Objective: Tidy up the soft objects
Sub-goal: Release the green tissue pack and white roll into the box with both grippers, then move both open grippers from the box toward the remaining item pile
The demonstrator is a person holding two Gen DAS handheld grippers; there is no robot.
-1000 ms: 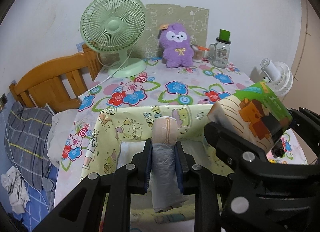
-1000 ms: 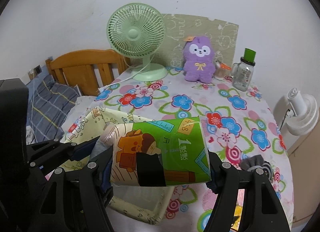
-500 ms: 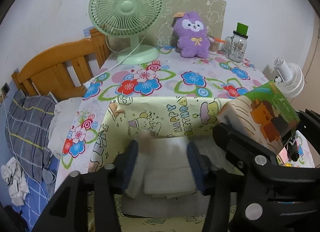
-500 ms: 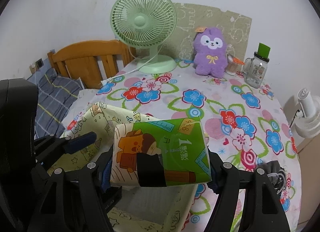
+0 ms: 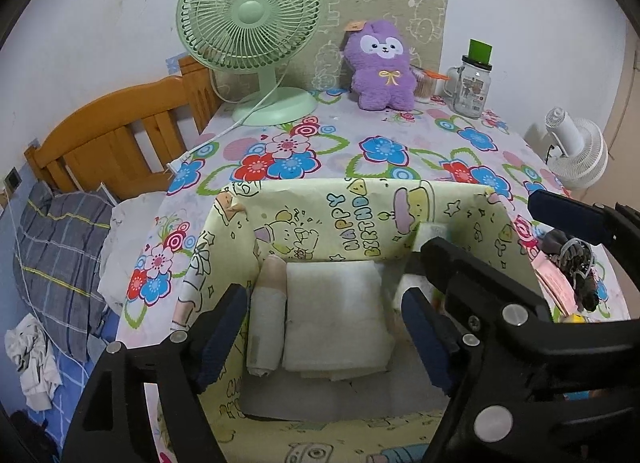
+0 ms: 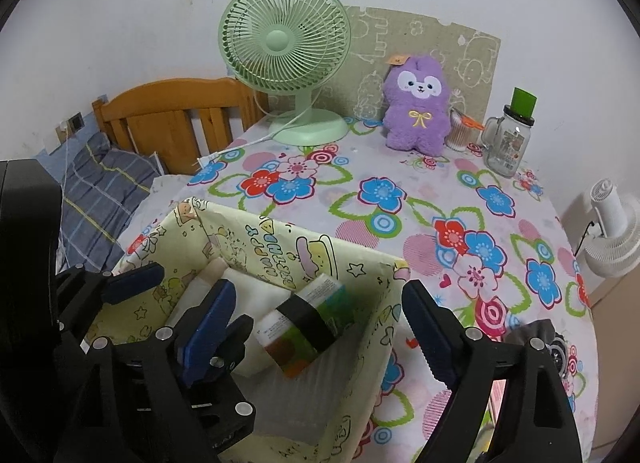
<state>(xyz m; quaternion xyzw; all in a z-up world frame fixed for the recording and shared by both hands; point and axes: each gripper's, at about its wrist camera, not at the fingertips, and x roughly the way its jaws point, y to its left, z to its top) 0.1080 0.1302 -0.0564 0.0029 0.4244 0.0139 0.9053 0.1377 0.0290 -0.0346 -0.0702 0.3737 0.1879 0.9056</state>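
While both tongs are opening with nothing pinched in them, the soft things already sit in the box (image 5: 360,219) on the table (image 6: 500,247). A roll (image 5: 266,323) lies beside a folded cloth (image 5: 336,319), just under the left tongs (image 5: 320,331). The tissue pack (image 6: 308,323) leans in the box under the right tongs (image 6: 320,327). I think the dark bundle (image 5: 576,267) comes next. It lies to the right, outside the box, so the right tongs are nearer.
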